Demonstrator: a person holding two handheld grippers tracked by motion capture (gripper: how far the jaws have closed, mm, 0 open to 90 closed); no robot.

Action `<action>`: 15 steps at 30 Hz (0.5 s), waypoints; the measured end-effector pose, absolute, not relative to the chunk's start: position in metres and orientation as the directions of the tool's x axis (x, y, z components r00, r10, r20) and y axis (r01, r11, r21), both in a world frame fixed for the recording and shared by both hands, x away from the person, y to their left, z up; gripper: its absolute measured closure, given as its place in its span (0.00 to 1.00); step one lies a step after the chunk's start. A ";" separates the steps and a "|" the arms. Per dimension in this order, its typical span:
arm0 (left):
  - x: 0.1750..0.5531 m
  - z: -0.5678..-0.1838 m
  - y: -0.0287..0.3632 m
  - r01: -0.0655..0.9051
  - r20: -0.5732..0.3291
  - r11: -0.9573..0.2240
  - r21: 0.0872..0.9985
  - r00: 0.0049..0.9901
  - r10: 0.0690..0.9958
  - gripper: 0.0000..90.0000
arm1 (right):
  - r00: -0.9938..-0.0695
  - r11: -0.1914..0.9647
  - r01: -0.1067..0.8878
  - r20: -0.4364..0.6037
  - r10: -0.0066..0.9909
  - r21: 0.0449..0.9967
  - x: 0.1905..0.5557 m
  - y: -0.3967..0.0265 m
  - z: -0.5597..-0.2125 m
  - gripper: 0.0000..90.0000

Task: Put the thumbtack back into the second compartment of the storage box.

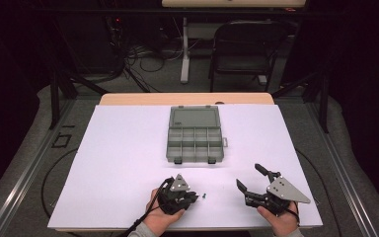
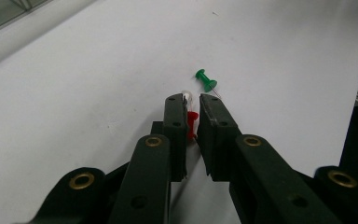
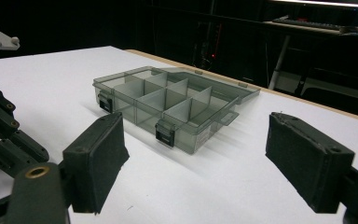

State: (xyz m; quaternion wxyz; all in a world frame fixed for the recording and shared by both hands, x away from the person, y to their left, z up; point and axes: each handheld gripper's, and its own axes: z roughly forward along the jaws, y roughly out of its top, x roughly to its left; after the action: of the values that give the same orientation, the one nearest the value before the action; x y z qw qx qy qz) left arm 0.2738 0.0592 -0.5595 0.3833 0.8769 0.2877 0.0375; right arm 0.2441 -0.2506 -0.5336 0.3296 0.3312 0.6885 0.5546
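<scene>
A: Where did you have your left gripper (image 1: 193, 196) at that moment?

B: You held it low at the near edge of the white table sheet (image 1: 128, 148), jaws nearly pressed together. In the left gripper view they pinched a red push pin (image 2: 192, 124) between them, with a pale, whitish pin (image 2: 186, 96) showing at the tip of one jaw; whether that one was gripped too, I couldn't tell.

A: Anything else close by?

B: A green push pin (image 2: 206, 80) lay on its side on the sheet just beyond the jaw tips, apart from them. In the high view only a small speck marked it, just right of your gripper.

A: And your right gripper (image 1: 250, 182)?

B: You kept its jaws spread wide with nothing between them, near the table's front right, pointing toward the middle.

A: Where was the box?

B: The grey compartment box (image 1: 195, 135) sat at the centre of the sheet, well apart from both grippers, lid open and lying flat toward the far side. In the right gripper view its divided compartments looked bare and its two dark latches faced you.
</scene>
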 end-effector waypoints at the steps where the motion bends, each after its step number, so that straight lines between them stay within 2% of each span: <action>1: 0.274 -0.560 0.059 0.475 -0.155 -0.538 0.696 0.831 0.534 0.90 | -0.563 0.167 0.090 -0.088 0.821 0.982 0.244 -0.250 -0.534 0.22; 15: 0.271 -0.560 0.058 0.463 -0.139 -0.546 0.698 0.836 0.531 0.94 | -0.561 0.167 0.093 -0.087 0.823 0.982 0.245 -0.251 -0.535 0.22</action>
State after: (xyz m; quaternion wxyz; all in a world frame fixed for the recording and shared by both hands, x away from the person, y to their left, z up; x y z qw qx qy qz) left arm 0.2711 0.0581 -0.5605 0.3834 0.8780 0.2832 0.0446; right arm 0.2451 -0.2509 -0.5346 0.3300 0.3324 0.6888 0.5533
